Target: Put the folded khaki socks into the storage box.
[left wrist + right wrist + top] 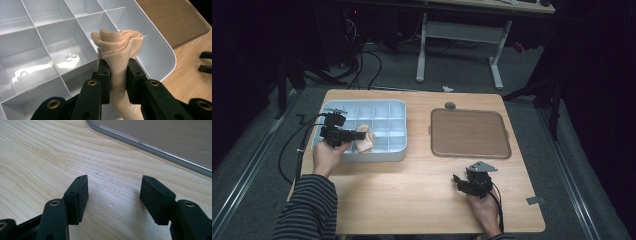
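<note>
The rolled beige sock (117,50) hangs pinched in the left tool (118,75), just above a near-corner compartment of the pale blue divided tray (160,55), apparently ready to be lowered in. The right tool (113,195) rests wide and empty on the wooden surface (37,157), clear of the work.

1. Lower end of beige sock (117,57), cut off by bottom edge in left gripper view; printed mark illegible.
2. Divided tray (160,52), far cells cropped at top and left edges.
3. Brown tray (160,135), cropped in right gripper view.
</note>
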Motion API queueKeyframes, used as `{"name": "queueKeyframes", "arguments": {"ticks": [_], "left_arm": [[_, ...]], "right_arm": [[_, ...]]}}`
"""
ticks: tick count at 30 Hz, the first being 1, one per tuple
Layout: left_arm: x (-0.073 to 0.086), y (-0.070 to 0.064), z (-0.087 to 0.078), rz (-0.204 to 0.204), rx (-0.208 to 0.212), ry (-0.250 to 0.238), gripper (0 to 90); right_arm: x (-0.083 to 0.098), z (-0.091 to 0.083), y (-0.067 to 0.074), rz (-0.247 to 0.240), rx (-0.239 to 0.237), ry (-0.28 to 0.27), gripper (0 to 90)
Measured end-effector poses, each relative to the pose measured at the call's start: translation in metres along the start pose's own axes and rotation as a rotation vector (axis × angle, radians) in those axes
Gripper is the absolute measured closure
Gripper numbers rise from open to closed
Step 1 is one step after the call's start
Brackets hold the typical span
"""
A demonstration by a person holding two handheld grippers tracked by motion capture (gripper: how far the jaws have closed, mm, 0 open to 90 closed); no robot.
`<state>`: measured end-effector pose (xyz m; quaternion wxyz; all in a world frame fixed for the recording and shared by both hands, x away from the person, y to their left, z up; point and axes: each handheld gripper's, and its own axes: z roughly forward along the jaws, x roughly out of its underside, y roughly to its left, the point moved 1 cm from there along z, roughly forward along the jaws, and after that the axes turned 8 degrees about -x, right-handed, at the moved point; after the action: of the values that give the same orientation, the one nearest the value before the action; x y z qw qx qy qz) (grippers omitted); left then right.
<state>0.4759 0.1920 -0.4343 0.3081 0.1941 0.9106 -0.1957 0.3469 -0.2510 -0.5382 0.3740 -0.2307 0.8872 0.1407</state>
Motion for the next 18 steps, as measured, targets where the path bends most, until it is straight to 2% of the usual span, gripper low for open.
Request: {"name": "queueKeyframes", "arguments": {"ticks": [18], "left_arm": [[0.009,0.007,0.02,-0.015,-0.016,0.053,76.3]], "right_arm": [[0.0,0.0,0.0,-0.002,0.0,0.0,39.3]]}}
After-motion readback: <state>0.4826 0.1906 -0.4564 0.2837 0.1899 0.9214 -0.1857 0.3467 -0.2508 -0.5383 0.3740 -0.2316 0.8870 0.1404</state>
